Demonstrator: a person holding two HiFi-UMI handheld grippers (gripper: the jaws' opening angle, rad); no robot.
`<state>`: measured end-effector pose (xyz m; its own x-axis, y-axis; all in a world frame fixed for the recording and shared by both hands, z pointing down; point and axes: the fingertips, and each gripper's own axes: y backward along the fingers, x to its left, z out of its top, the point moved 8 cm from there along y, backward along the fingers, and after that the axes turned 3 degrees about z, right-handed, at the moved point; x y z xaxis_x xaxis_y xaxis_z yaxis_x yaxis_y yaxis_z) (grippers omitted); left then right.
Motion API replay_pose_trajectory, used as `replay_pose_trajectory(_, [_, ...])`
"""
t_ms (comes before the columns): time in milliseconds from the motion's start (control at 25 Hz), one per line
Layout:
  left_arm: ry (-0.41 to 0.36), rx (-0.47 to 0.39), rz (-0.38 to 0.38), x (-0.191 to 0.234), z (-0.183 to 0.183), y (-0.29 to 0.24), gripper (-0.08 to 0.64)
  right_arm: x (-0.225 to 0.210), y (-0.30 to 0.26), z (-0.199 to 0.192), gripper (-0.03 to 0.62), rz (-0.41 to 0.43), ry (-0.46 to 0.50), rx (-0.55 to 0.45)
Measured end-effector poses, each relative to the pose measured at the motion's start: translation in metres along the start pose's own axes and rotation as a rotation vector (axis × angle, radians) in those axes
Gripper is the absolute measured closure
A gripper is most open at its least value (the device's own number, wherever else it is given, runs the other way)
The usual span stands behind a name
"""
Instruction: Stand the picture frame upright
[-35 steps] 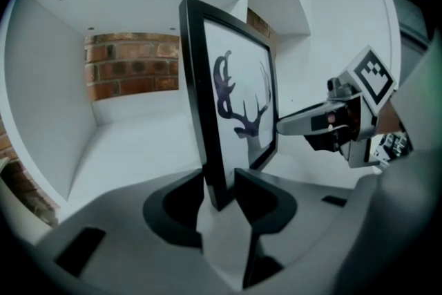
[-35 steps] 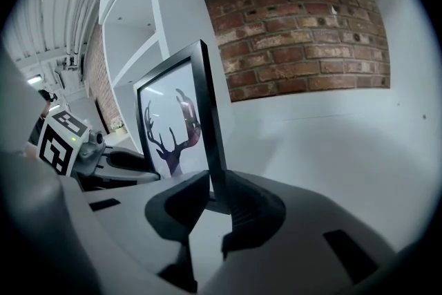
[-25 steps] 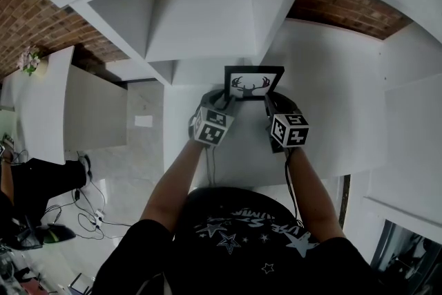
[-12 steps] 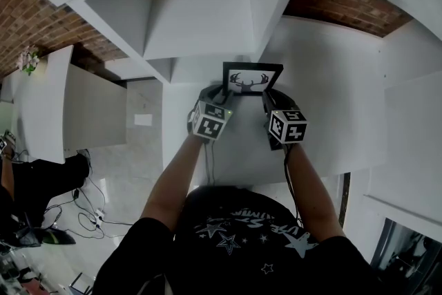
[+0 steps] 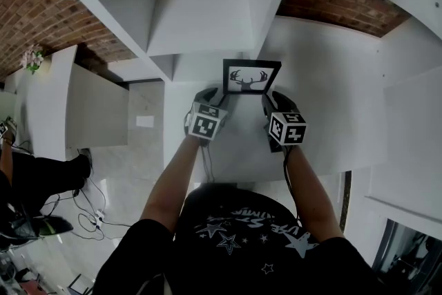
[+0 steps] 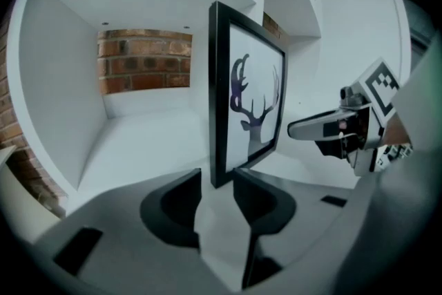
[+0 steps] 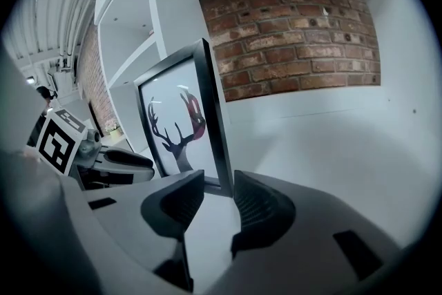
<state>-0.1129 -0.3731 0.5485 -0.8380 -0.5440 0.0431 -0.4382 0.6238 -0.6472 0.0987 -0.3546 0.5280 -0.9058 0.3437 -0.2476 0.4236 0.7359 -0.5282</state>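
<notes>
A: Entry 1, support?
B: Type: white shelf [image 5: 330, 101], smooth flat top, plain finish, runs wide to the right in head view.
A: Items resting direct on it?
B: Qty 1: picture frame [image 5: 251, 77], black border, white print w/ antler silhouette. Stands upright on its bottom edge, touching shelf top.
A: Position?
B: Left part of surface, well apart from right end.

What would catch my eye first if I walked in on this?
A black picture frame with a deer-antler silhouette stands upright on a white shelf, red brick wall behind. The left gripper and right gripper flank it, each with a frame edge between open jaws; the right's have just been opening.
</notes>
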Motion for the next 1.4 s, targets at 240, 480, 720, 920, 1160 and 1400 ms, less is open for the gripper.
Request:
replay_pose_trajectory(240, [0.052, -0.018, -0.005, -0.013, -0.007, 0.023, 0.434, 0.002, 0.02, -0.006, 0.466, -0.002, -0.017, -0.017])
replay_pose_trajectory(480, [0.086, -0.054, 0.002, -0.032, -0.017, 0.047, 0.434, 0.007, 0.047, -0.01, 0.466, 0.01, -0.012, -0.042])
replay_pose_trajectory(720, [0.09, -0.107, 0.021, -0.053, -0.023, 0.074, 0.434, 0.009, 0.08, -0.014, 0.466, 0.005, -0.006, -0.093])
replay_pose_trajectory(920, [0.097, -0.128, 0.045, -0.079, -0.029, 0.098, 0.434, 0.011, 0.115, -0.029, 0.468, 0.018, -0.023, -0.113])
replay_pose_trajectory(1160, [0.112, -0.169, 0.065, -0.116, -0.04, 0.122, 0.444, 0.012, 0.161, -0.052, 0.478, 0.036, -0.051, -0.128])
replay_pose_trajectory(1400, [0.114, -0.196, 0.085, -0.153, -0.052, 0.15, 0.5, 0.013, 0.2, -0.072, 0.533, 0.051, -0.048, -0.142])
